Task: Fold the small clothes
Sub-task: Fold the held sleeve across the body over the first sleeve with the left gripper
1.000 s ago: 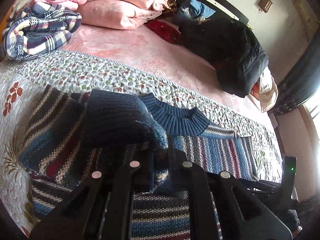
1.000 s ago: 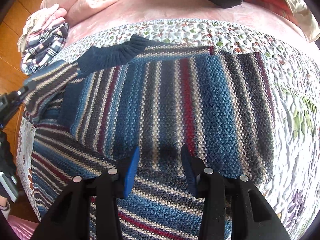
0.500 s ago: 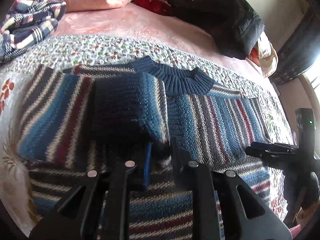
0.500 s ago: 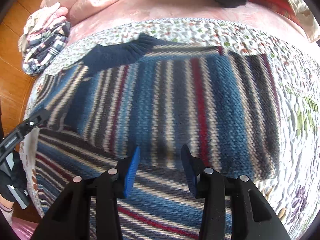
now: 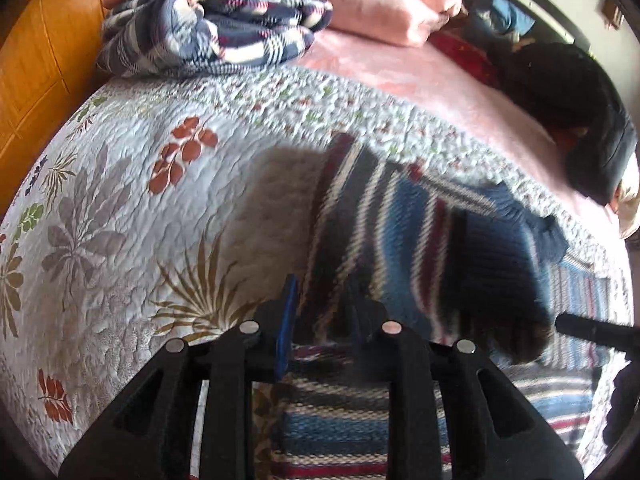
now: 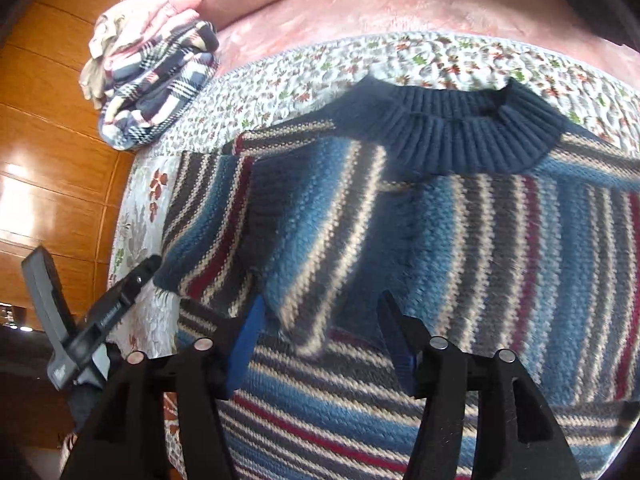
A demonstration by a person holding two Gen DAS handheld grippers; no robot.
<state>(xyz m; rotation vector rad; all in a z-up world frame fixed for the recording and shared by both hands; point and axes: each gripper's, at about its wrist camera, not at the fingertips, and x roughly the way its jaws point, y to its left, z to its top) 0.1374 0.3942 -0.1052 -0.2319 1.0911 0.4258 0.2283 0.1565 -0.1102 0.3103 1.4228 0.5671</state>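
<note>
A striped knit sweater (image 6: pixel 460 248) in blue, cream, dark grey and red lies flat on the floral quilt (image 5: pixel 160 200), its navy ribbed collar (image 6: pixel 452 136) at the far side. One sleeve lies folded across the body, with its dark navy cuff (image 5: pixel 500 272) on top. My left gripper (image 5: pixel 322 312) is open, low over the sweater's left edge, and the striped fabric shows between its fingers. My right gripper (image 6: pixel 320 332) hangs open just above the sweater's body below the collar, holding nothing. The left gripper (image 6: pixel 112 312) also shows at the right wrist view's left edge.
A folded plaid garment (image 5: pixel 212 20) and pink pillows (image 5: pixel 384 8) sit at the head of the bed. Dark clothing (image 5: pixel 576 120) is piled at the far right on a pink blanket (image 5: pixel 420 80). A wooden wall panel (image 6: pixel 52 152) runs along the bed's left side.
My left gripper has let go of the sleeve cuff, opened and swung left to the sweater's left edge. The sleeve now lies on the body. My right gripper has shifted left, staying open.
</note>
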